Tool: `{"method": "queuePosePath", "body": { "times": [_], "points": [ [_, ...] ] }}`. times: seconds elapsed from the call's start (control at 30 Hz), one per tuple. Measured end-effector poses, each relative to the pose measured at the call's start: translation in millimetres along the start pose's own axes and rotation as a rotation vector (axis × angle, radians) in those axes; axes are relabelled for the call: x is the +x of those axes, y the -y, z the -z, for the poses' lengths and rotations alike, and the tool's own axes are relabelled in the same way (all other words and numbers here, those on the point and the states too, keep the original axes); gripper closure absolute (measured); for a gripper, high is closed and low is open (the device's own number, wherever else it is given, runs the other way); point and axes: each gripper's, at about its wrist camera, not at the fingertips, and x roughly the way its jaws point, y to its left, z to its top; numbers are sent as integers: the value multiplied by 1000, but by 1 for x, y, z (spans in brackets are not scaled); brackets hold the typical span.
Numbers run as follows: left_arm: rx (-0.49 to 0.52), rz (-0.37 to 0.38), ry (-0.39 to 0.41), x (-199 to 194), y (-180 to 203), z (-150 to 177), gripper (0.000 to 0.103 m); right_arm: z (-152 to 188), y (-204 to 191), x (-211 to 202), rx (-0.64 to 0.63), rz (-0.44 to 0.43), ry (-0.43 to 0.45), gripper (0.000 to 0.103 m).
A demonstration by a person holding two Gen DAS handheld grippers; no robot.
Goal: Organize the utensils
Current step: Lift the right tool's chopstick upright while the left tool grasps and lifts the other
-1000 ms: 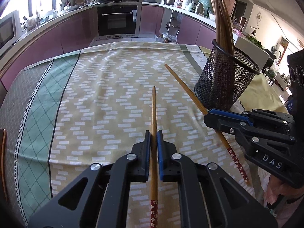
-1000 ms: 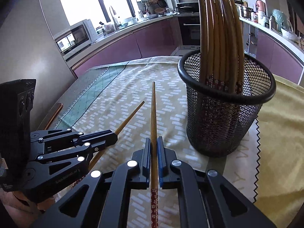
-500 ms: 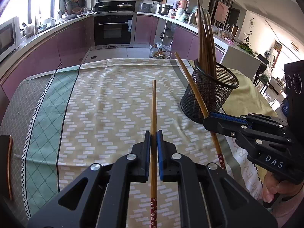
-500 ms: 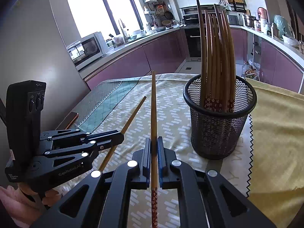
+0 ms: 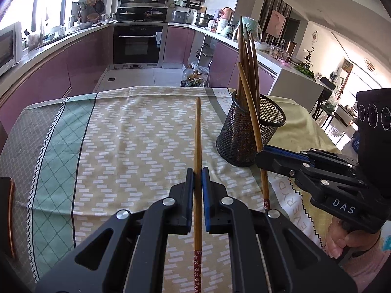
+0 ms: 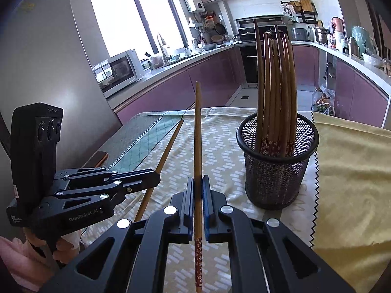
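The left gripper [image 5: 198,179] had its jaws pinching a wooden chopstick [image 5: 197,151], which ran straight out toward twelve o'clock in the left wrist view, its red flowered end trailing back between the gripper's arms. That chopstick was held above the patterned tablecloth [image 5: 127,141] covering the table, apart from it as far as the view showed.

At about three o'clock in the same view, the right gripper [image 5: 262,155] had its jaws pressed on a second chopstick [image 5: 249,102], tilted so that its thin tip rose toward twelve o'clock, crossing in front of the black mesh holder [image 5: 234,146]. Its red patterned end hung below the jaws.

In the right wrist view, the second chopstick ran up the middle of the frame, pinched between the two blue-lined jaws, its tip reaching up against the purple kitchen cabinets [image 6: 171,90] behind. The mesh holder stood upright on the tablecloth at about two o'clock, near the gripper but not touching it, with a bundle of chopsticks [image 6: 276,92] standing in it, red ends down. A yellow cloth [image 6: 352,171] lay just beside the holder at three o'clock. The left gripper showed at nine o'clock, its chopstick pointing away toward one o'clock. An orange-edged phone [image 6: 96,158] lay on the table behind it.
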Motion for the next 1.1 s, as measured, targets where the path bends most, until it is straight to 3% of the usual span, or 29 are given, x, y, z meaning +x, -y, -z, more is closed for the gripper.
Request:
{"method": "queuePosePath", "body": {
  "times": [0.6,1.1],
  "points": [
    [-4,46,36,-18,0,-5,96,-2,-2,-8,-7,-14,27,98],
    [35,94,32,-29,9,2,96,5,-20,12,-98,-57,-53,98]
  ]
}}
